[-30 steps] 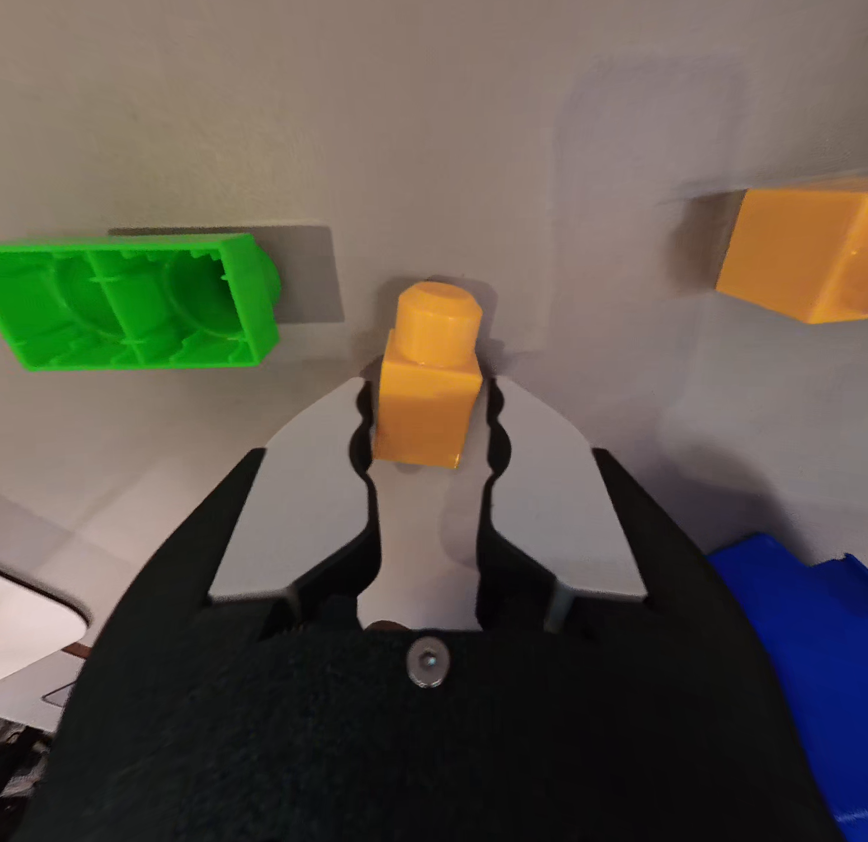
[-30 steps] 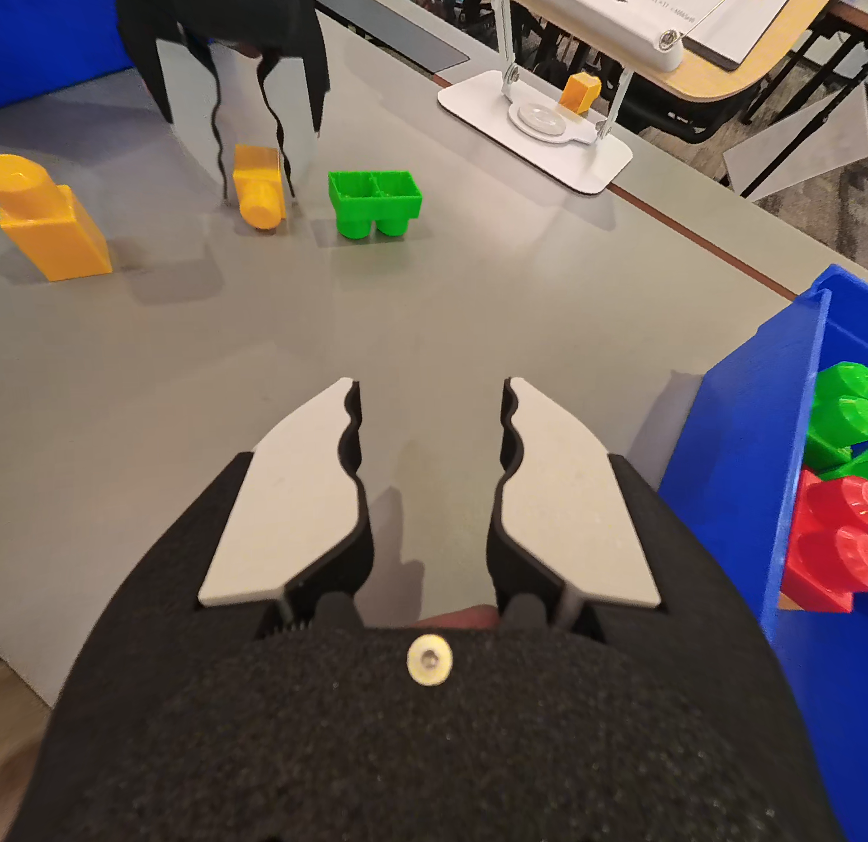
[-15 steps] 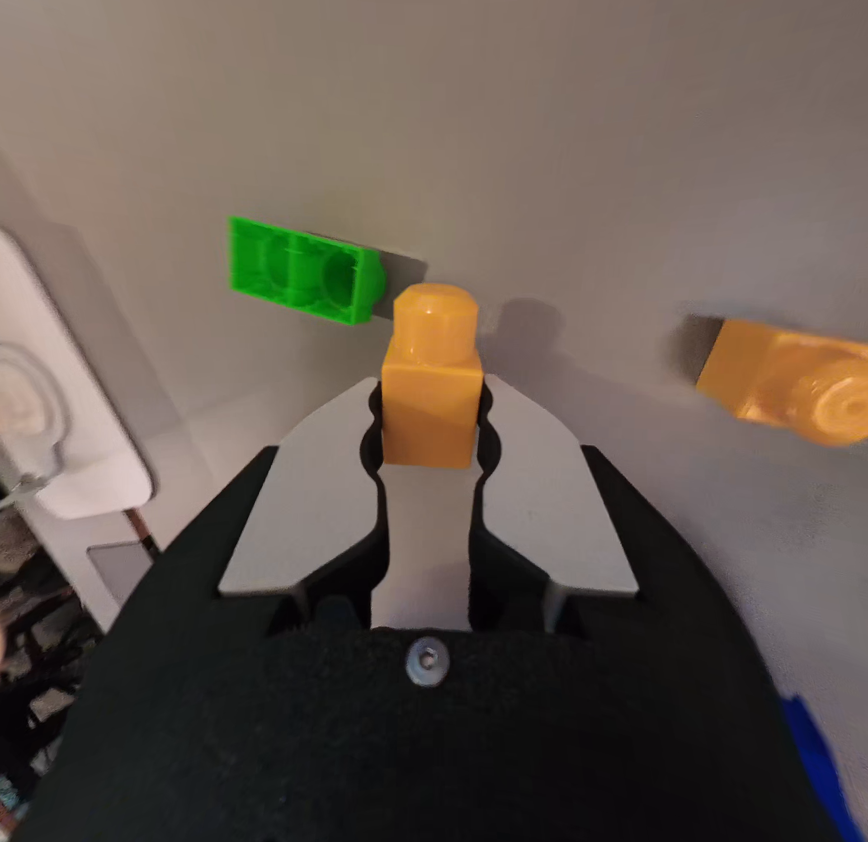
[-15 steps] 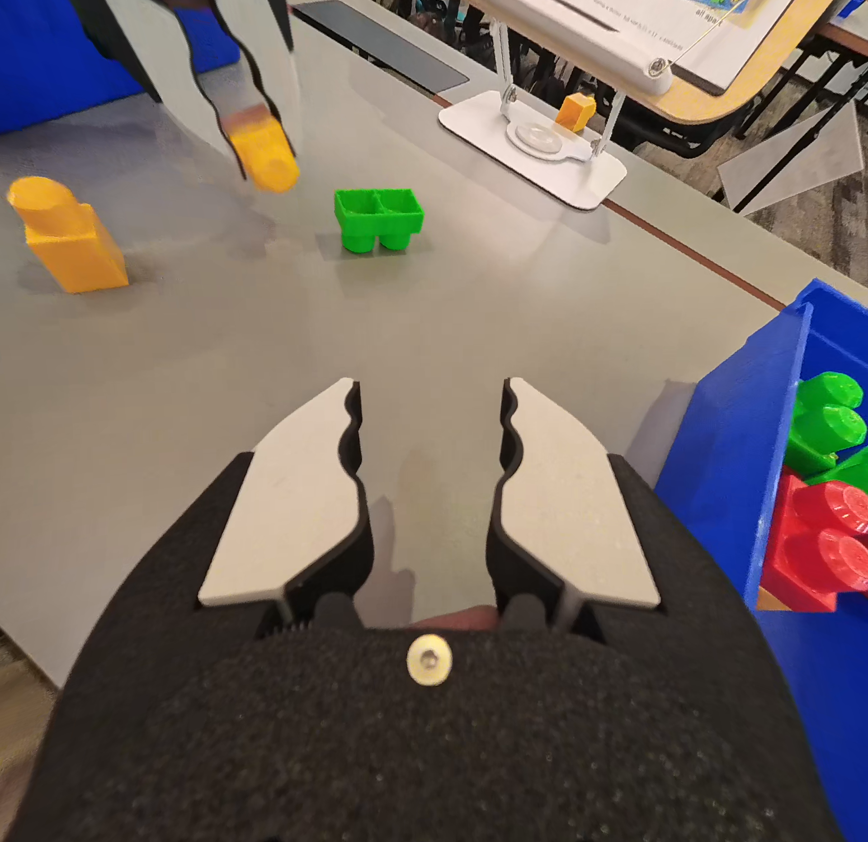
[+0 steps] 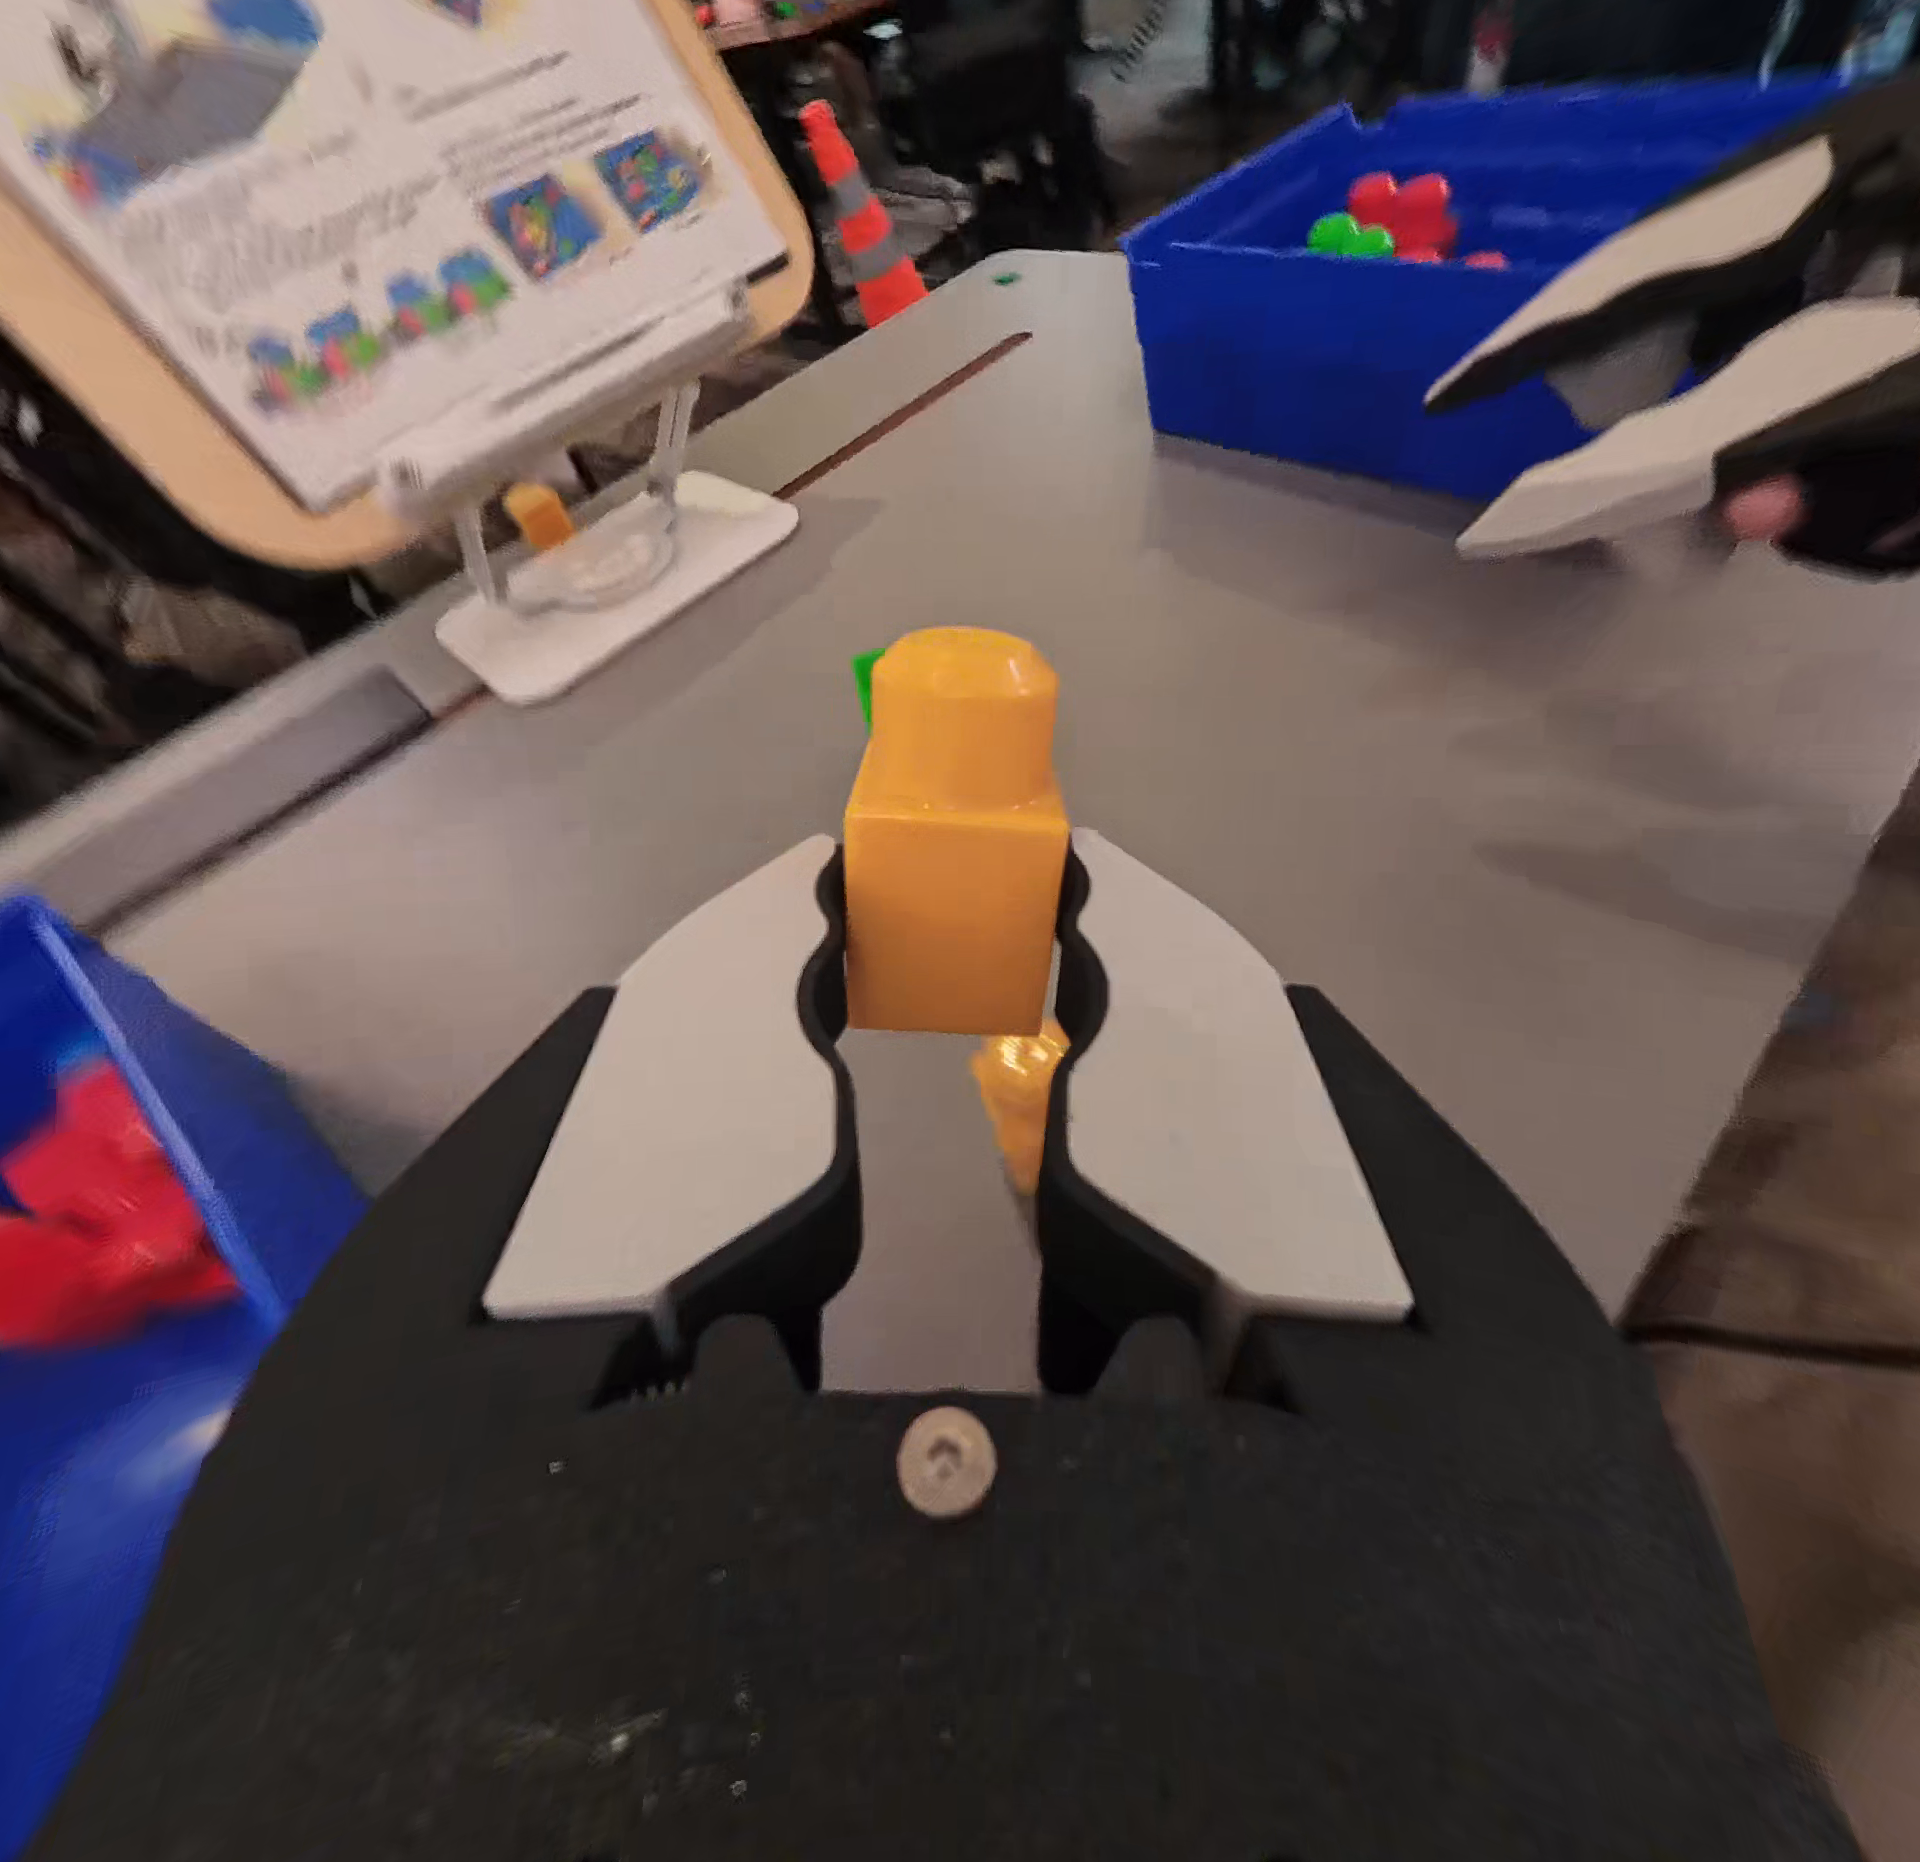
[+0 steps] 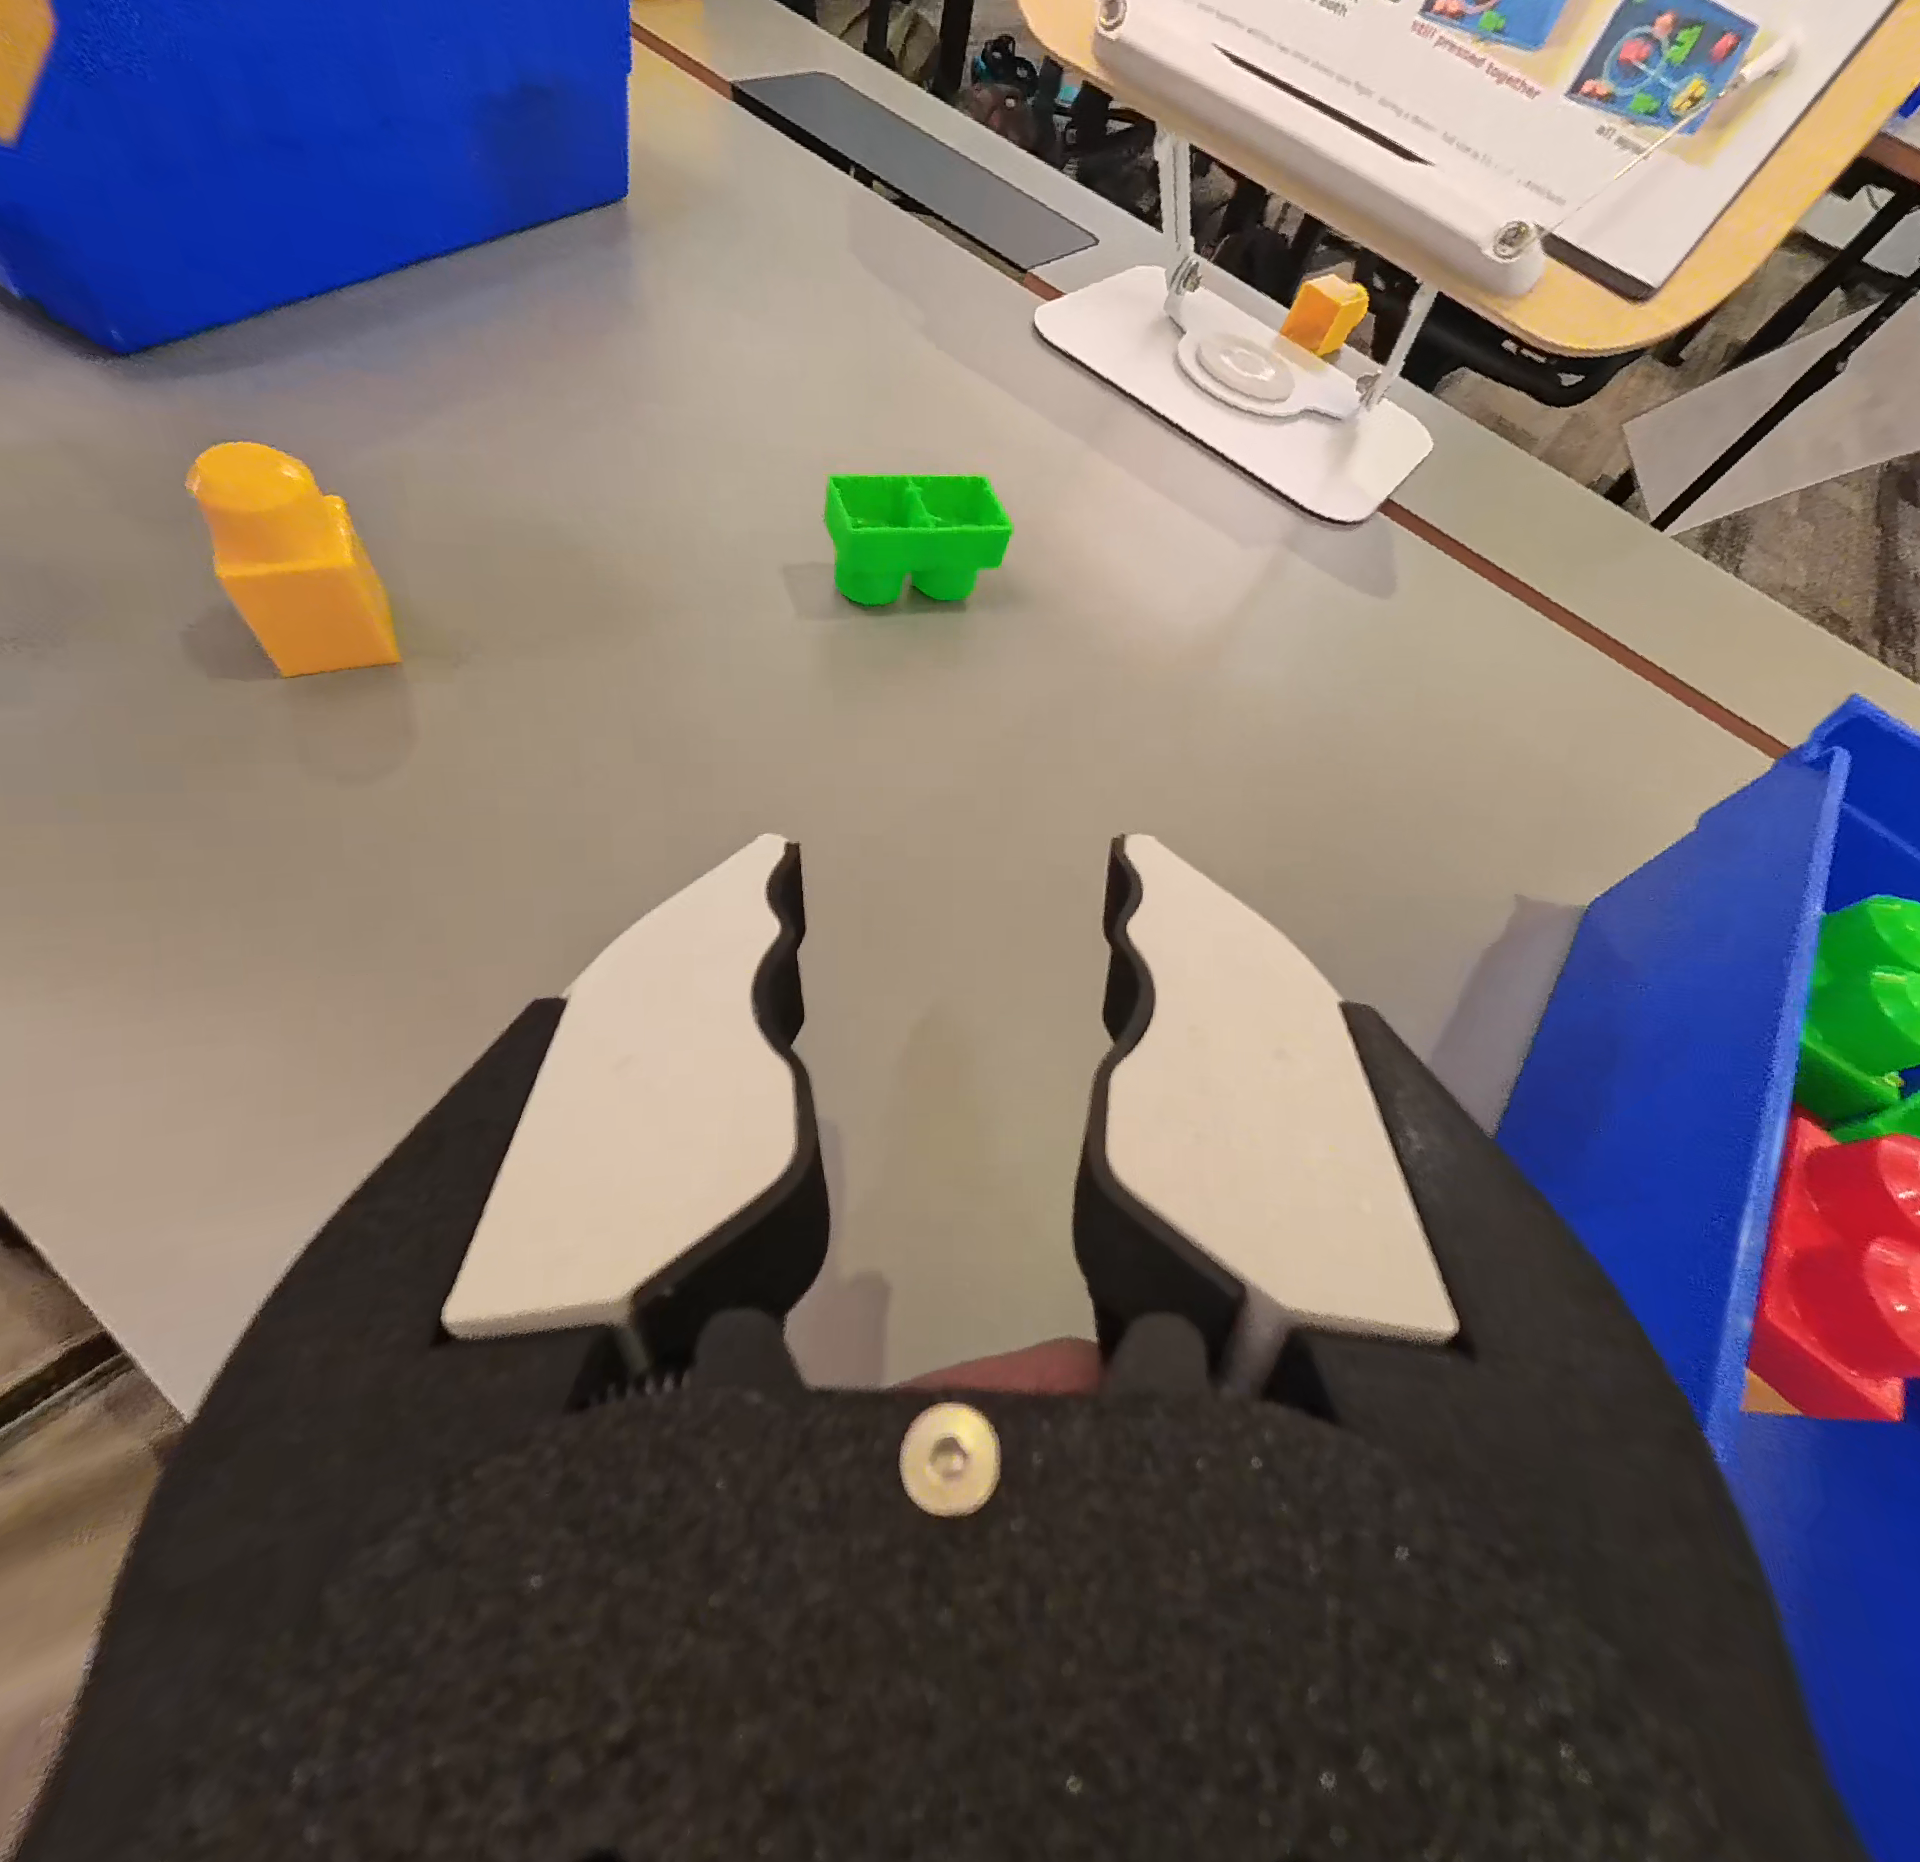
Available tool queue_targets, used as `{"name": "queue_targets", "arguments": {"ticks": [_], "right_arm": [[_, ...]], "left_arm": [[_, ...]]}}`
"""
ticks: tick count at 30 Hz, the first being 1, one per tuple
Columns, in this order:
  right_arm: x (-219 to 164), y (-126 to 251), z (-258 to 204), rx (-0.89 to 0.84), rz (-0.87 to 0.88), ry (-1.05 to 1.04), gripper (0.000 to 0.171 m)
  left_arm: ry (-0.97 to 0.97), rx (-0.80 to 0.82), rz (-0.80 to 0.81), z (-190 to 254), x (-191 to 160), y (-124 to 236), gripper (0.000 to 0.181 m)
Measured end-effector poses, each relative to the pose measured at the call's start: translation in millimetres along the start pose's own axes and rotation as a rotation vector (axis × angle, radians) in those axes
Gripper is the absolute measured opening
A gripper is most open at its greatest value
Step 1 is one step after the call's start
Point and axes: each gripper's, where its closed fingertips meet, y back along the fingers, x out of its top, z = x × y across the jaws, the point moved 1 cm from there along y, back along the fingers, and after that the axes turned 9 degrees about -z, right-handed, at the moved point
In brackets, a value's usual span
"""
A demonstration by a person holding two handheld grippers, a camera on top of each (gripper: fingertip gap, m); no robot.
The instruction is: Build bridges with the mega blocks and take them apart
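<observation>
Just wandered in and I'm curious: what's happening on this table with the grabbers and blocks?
A person works two handheld grippers. The left gripper is shut on an orange block, held up above the grey table. The right gripper is open and empty. Another orange block and an upside-down green block sit apart on the table; nothing is joined yet.

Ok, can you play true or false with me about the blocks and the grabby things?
1. The left hand-held gripper is shut on an orange one-stud plastic block. True.
2. The right hand-held gripper holds a red block. False: it is open and empty.
3. The green two-stud plastic block sits studs-down on the grey table. True.
4. The second orange one-stud block is inside a bin. False: it is on the table.
5. The blue plastic bin by the right hand-held gripper is empty. False: it holds green and red blocks.
</observation>
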Motion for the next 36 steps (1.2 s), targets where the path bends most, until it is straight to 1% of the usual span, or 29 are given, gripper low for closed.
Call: {"name": "queue_targets", "arguments": {"ticks": [2,5,7,9,15,19,22,26,36], "right_arm": [[1.2,0.0,-3.7,0.005,0.001,0.007,0.056],[3.3,0.6,-7.0,0.013,0.006,0.011,0.055],[4.2,1.5,-7.9,0.013,0.009,0.014,0.055],[5.1,3.5,-7.6,0.010,0.013,0.016,0.055],[6.8,8.1,-1.7,-0.001,0.024,0.006,0.055],[5.5,6.8,-0.8,0.001,0.021,0.003,0.055],[4.3,5.2,-1.3,0.004,0.016,0.003,0.055],[2.5,3.8,-0.2,0.006,0.012,-0.001,0.055],[0.8,3.7,3.9,-0.001,0.009,-0.008,0.055]], "left_arm": [[0.144,0.009,0.011,8.9,-22.4,2.4,0.037],[0.270,0.102,-0.027,2.1,-53.3,-3.4,0.037],[0.333,0.113,-0.028,-5.1,-60.7,-6.9,0.037],[0.353,0.131,-0.079,-13.9,-70.4,-11.8,0.037],[0.408,0.052,-0.061,-20.6,-80.0,-22.3,0.037],[0.418,0.049,-0.163,-22.0,-96.7,-30.7,0.037],[0.374,0.082,-0.229,-25.2,-103.9,-36.1,0.037],[0.374,0.053,-0.325,-21.9,-114.8,-45.4,0.037],[0.379,0.033,-0.370,-24.0,-120.2,-52.6,0.037]]}}
